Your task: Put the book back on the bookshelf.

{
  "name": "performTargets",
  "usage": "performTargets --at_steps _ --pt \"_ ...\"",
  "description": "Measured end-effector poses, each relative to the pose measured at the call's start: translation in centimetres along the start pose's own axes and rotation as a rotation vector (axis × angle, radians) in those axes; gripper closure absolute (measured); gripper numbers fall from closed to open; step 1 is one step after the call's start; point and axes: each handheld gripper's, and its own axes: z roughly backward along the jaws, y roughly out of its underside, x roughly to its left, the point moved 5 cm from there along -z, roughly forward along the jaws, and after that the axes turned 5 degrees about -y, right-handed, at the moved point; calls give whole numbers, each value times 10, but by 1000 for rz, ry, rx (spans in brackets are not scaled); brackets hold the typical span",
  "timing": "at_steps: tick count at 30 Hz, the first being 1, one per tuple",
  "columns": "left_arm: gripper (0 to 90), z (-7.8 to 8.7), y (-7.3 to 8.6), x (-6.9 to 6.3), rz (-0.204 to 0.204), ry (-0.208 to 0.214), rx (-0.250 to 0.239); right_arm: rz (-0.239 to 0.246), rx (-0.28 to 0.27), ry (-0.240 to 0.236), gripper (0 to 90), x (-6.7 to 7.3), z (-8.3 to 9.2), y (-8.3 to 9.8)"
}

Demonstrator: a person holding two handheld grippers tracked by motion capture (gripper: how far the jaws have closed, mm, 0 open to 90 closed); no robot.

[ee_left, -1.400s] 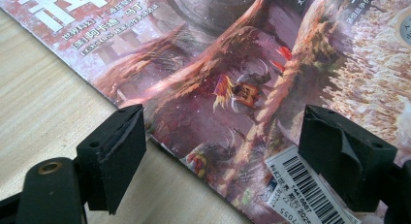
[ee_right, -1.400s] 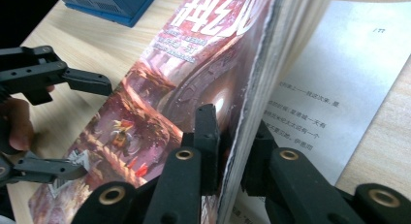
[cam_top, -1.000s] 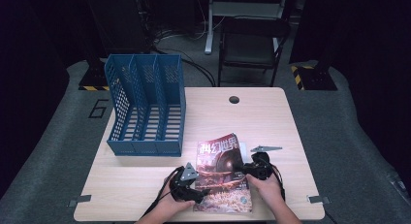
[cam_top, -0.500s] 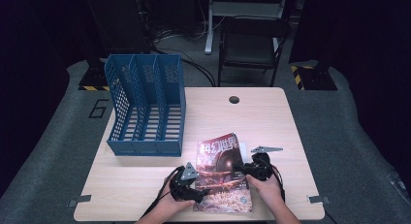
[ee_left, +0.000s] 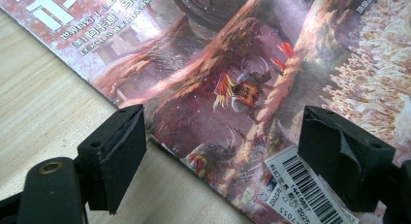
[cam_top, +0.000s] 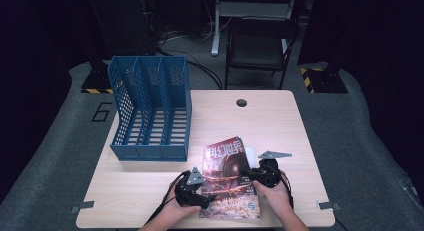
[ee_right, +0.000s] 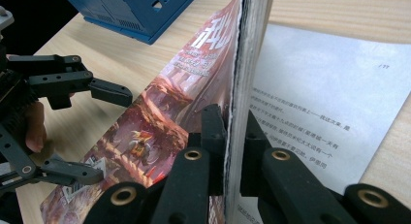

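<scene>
Near table point(cam_top: 150, 191) edge: right tongs point(ee_right: 231, 136) clamped magazine point(cam_top: 227, 176) by its right edge, lifting cover off a printed page point(ee_right: 320, 107), left tongs point(ee_left: 223, 151) gaping wide over its left edge, blue file rack point(cam_top: 150, 111) beyond.
</scene>
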Motion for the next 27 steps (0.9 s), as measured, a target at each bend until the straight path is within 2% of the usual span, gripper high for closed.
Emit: performTargets --at_steps 5,6,16,17,19,21,24,25,27 --pt "180 1 0 1 -9 10 19 7 -7 1 862 3 1 -1" --pt "184 2 0 2 -11 -3 24 7 -12 0 863 3 2 -1" --pt "195 2 -2 3 7 7 23 -4 -32 -2 866 6 4 -3" --pt "195 2 -3 4 -2 13 27 -6 -36 -2 866 7 4 -3" --pt "194 2 -3 4 10 1 31 2 -49 -2 867 7 5 -4" --pt "193 2 -3 5 31 19 33 0 -60 1 868 9 8 -5" --pt "170 1 -4 8 46 21 30 14 -83 1 868 11 11 -7" --pt "157 0 -4 7 69 27 22 17 -90 -1 868 11 11 -7" --pt "148 0 -5 8 63 29 24 13 -102 -5 868 13 13 -8"
